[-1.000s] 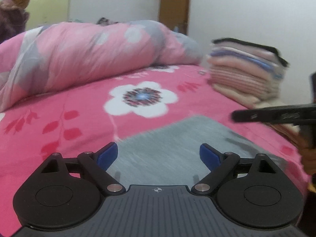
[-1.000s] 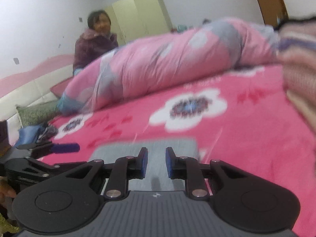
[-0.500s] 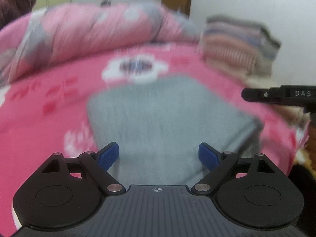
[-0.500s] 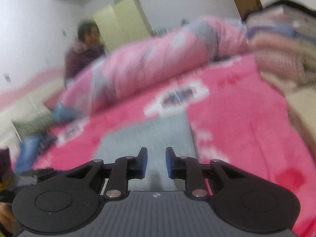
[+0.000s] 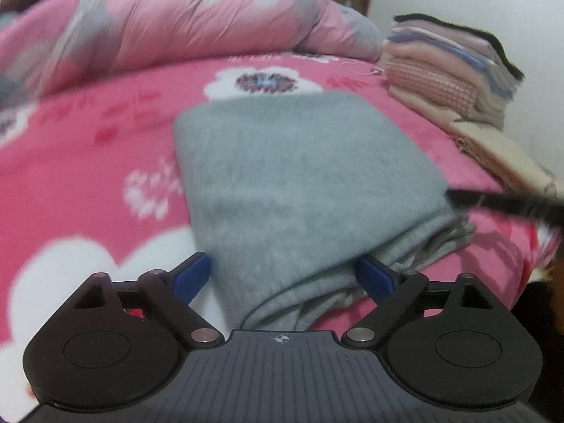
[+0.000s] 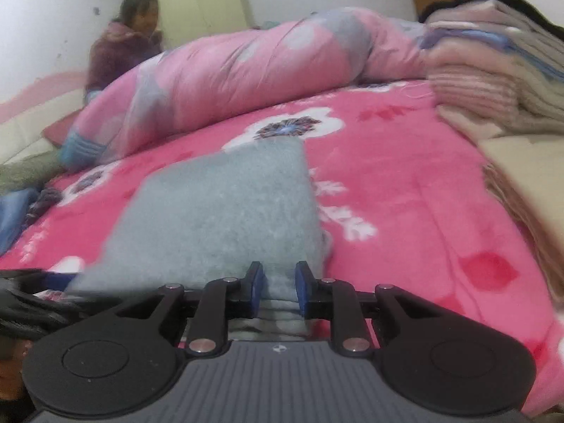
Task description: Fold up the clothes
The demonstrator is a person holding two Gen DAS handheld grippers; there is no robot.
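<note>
A folded grey garment [image 5: 299, 162] lies flat on the pink floral bedspread [image 5: 88, 162]. My left gripper [image 5: 283, 276] is open, its blue pads wide apart on either side of the garment's near folded corner. In the right wrist view the same grey garment [image 6: 218, 211] runs up to my right gripper [image 6: 279, 287]. That gripper's pads are drawn close with the garment's layered edge pinched between them. A blurred dark bar at the garment's right edge in the left wrist view is part of the right gripper.
A tall stack of folded clothes [image 5: 447, 74] stands at the back right, with a beige cloth [image 5: 500, 155] in front of it. A rolled pink duvet [image 6: 246, 70] fills the back of the bed. A person [image 6: 130, 35] sits beyond it. The bed drops off at the right.
Both grippers have dropped and closed in on the grey garment. Its near edge now sits between the right pads and between the open left fingers.
</note>
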